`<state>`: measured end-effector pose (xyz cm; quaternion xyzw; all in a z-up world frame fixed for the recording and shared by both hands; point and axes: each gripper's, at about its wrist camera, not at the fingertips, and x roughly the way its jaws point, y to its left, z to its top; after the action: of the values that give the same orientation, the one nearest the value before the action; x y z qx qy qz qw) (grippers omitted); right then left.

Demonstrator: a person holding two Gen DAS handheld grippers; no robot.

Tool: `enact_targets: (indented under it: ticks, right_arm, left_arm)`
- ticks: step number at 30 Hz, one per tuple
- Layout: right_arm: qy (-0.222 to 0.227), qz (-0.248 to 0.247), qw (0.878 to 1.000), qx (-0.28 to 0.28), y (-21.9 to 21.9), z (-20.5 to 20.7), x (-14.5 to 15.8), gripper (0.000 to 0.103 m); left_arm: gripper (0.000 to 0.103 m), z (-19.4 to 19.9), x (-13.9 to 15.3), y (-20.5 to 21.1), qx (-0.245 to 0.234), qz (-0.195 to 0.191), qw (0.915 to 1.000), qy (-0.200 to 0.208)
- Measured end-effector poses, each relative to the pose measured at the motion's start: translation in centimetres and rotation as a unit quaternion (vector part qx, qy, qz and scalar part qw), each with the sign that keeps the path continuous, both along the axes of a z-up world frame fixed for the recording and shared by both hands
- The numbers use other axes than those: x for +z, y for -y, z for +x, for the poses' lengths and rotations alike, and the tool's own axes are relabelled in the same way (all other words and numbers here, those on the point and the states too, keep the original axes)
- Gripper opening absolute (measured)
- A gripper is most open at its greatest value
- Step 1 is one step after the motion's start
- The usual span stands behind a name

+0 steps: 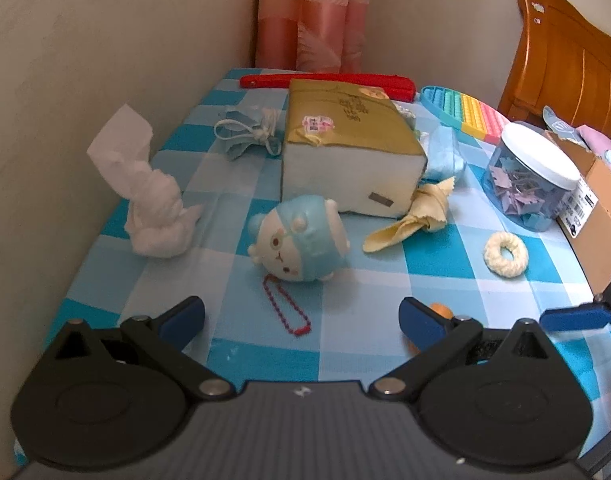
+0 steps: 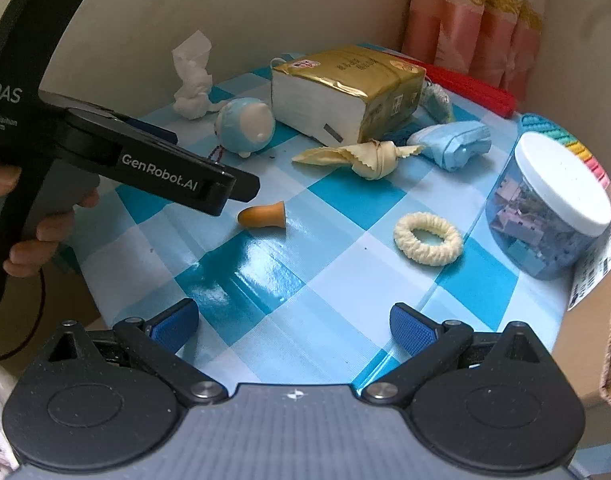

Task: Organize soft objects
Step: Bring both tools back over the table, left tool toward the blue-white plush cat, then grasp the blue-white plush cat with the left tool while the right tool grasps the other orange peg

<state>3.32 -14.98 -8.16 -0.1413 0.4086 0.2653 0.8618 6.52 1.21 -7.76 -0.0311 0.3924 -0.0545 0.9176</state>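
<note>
A blue-and-white plush toy (image 1: 299, 240) with a red bead chain (image 1: 285, 308) lies on the checked tablecloth just ahead of my open, empty left gripper (image 1: 301, 320). It also shows in the right wrist view (image 2: 245, 124). A knotted white tissue (image 1: 153, 204), a knotted yellow cloth (image 1: 413, 220), a cream scrunchie (image 1: 505, 254) and blue face masks (image 1: 245, 132) lie around a gold tissue pack (image 1: 345, 148). My right gripper (image 2: 293, 326) is open and empty near the table's front edge, with the scrunchie (image 2: 427, 238) ahead right.
A small orange rubber piece (image 2: 263, 216) lies mid-table. A clear jar with a white lid (image 2: 553, 204) stands right, beside a cardboard box (image 1: 601, 204). A red strip (image 1: 325, 80) and a rainbow pop toy (image 1: 469, 110) lie at the back. Walls close the left and back.
</note>
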Motion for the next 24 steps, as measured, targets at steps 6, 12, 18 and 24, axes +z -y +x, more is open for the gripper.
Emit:
enact_targets:
  ticks: [6,12,18,24]
  right_arm:
    - [0.006,0.008,1.000,0.007,0.3,0.1,-0.2,0.103]
    - [0.016,0.015,1.000,0.014,0.5,0.0,-0.3,0.103]
    - [0.022,0.019,0.999,0.015,0.6,-0.1,-0.3,0.103]
    - [0.022,0.020,0.999,0.014,0.7,-0.2,-0.3,0.103]
  left_arm:
    - [0.102,1.0,0.2,0.2,0.002,-0.003,0.9999,0.010]
    - [0.099,1.8,0.0,0.6,-0.003,-0.002,1.0000,0.006]
    - [0.087,2.4,0.3,0.0,0.014,-0.019,0.9996,0.013]
    - [0.072,2.9,0.3,-0.4,0.026,-0.017,0.9994,0.016]
